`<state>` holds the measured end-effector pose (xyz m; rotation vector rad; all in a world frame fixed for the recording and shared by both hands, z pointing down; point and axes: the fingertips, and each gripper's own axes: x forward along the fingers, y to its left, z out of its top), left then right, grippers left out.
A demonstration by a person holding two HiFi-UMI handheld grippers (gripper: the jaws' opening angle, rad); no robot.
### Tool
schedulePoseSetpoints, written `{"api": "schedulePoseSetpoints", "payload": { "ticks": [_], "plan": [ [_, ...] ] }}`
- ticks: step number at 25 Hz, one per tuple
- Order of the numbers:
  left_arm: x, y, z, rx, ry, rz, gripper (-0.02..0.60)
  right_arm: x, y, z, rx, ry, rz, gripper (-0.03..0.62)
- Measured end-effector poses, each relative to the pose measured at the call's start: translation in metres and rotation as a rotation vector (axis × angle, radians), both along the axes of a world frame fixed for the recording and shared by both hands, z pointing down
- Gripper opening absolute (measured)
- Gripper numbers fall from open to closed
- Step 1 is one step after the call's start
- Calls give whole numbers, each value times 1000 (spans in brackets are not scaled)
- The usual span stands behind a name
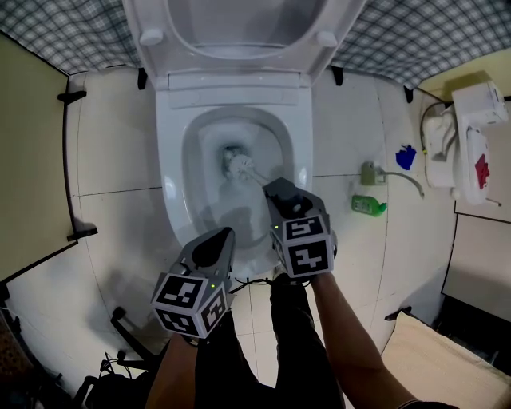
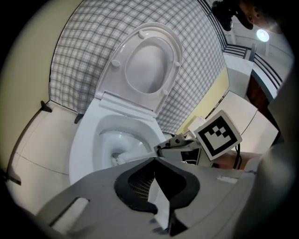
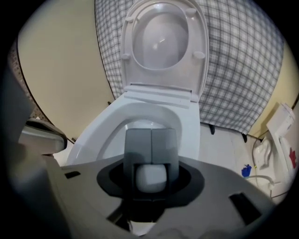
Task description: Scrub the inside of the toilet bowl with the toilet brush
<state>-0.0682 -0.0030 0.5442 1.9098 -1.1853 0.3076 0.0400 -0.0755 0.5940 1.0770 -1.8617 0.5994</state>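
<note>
A green bottle (image 1: 368, 205) sits on the pale floor tiles (image 1: 120, 152), right of the right gripper's (image 1: 277, 192) jaws. Farther right are a small blue object (image 1: 406, 156) and a white unit (image 1: 471, 136) with a red mark. Checked fabric (image 1: 64, 36) hangs well ahead of the jaws. Black cables (image 1: 112, 363) lie behind, leftward.

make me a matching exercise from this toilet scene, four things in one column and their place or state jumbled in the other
Things:
1 toilet brush
2 toilet seat
3 green bottle
4 left claw

Place or state:
a on the floor
b shut, holding nothing
c raised upright
d head down in the bowl

Pairs: 1-d, 2-c, 3-a, 4-b
</note>
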Motion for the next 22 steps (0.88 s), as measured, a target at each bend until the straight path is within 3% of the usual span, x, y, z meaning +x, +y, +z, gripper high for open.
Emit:
{"api": "schedulePoseSetpoints", "payload": {
  "ticks": [6,11,22],
  "plan": [
    [-2,8,5,-15,6,-10,9,17,11,-37,36,4,35,184],
    [9,9,-2,-10,23,2,9,37,25,-79,52,77,88,183],
    [7,17,-5,-9,22,-7,9,21,10,-13,-33,61,86,184]
  ]
}}
